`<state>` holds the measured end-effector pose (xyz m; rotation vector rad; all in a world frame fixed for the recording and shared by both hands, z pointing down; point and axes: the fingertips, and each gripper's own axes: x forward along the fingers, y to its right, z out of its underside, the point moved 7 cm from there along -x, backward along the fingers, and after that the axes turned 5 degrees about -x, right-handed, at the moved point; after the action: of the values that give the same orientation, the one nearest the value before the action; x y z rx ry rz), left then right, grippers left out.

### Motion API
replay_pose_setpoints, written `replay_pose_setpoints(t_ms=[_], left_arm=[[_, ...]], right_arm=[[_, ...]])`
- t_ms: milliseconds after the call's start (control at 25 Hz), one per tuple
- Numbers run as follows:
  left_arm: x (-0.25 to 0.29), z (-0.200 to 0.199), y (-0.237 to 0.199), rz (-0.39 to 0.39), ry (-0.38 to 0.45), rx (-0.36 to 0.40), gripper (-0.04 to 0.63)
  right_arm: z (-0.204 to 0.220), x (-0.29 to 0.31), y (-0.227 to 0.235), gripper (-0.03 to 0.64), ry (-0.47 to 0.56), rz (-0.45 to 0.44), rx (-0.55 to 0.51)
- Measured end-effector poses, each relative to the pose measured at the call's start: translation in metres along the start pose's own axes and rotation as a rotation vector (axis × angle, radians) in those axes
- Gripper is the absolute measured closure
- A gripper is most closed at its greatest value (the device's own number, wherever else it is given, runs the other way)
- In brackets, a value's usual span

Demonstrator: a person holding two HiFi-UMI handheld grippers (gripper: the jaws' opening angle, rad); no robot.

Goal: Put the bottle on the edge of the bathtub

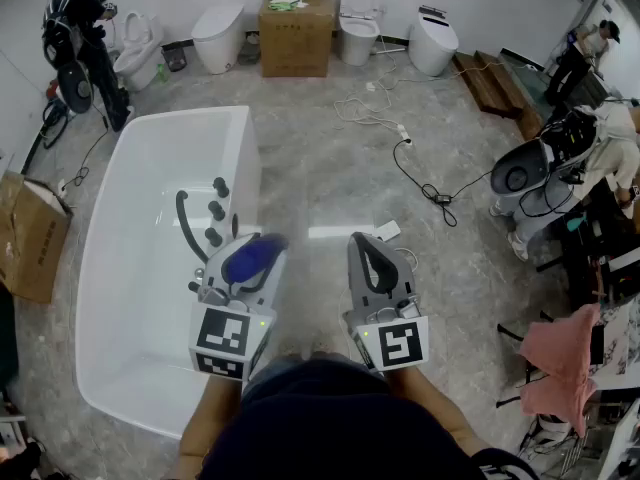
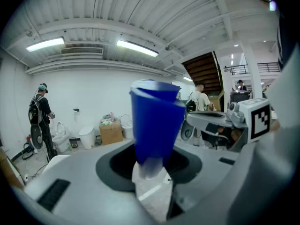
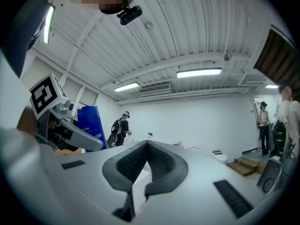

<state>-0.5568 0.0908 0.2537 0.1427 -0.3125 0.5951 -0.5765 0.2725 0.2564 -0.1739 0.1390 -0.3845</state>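
The blue bottle (image 1: 252, 256) stands between the jaws of my left gripper (image 1: 250, 253), which is shut on it and held up over the right rim of the white bathtub (image 1: 112, 178). In the left gripper view the bottle (image 2: 157, 121) rises upright from the left gripper (image 2: 151, 161) and fills the middle. My right gripper (image 1: 368, 253) is beside it over the floor, shut, with nothing held; its pads meet at the tip (image 3: 147, 146). From the right gripper view the bottle (image 3: 91, 121) shows at the left.
Black tap knobs and a hand shower (image 1: 213, 211) sit on the tub's right rim. Cables and a power strip (image 1: 405, 148) lie on the floor. Toilets (image 1: 358, 20) and a cardboard box (image 1: 296, 30) line the back wall. People stand at the far left (image 1: 82, 43) and right (image 1: 590, 53).
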Motion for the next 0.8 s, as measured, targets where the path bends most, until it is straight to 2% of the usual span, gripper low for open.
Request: replay_pose_setpoints(t_ms=[280, 560, 680, 800], left_arm=[[0.005, -0.011, 0.004, -0.09, 0.128, -0.001, 0.44], [0.019, -0.009, 0.009, -0.146, 0.147, -0.018, 0.44], [0.03, -0.011, 0.007, -0.167, 0.151, -0.042, 0.44], [0.043, -0.014, -0.003, -0.174, 0.148, -0.033, 0.44]], right_arm=[[-0.002, 0.006, 0.016, 0.601, 0.025, 0.008, 0.027], [0.007, 0.005, 0.037, 0.601, 0.021, -0.013, 0.045], [0.012, 0.014, 0.045, 0.601, 0.015, -0.024, 0.047], [0.016, 0.029, 0.051, 0.601, 0.007, -0.03, 0.051]])
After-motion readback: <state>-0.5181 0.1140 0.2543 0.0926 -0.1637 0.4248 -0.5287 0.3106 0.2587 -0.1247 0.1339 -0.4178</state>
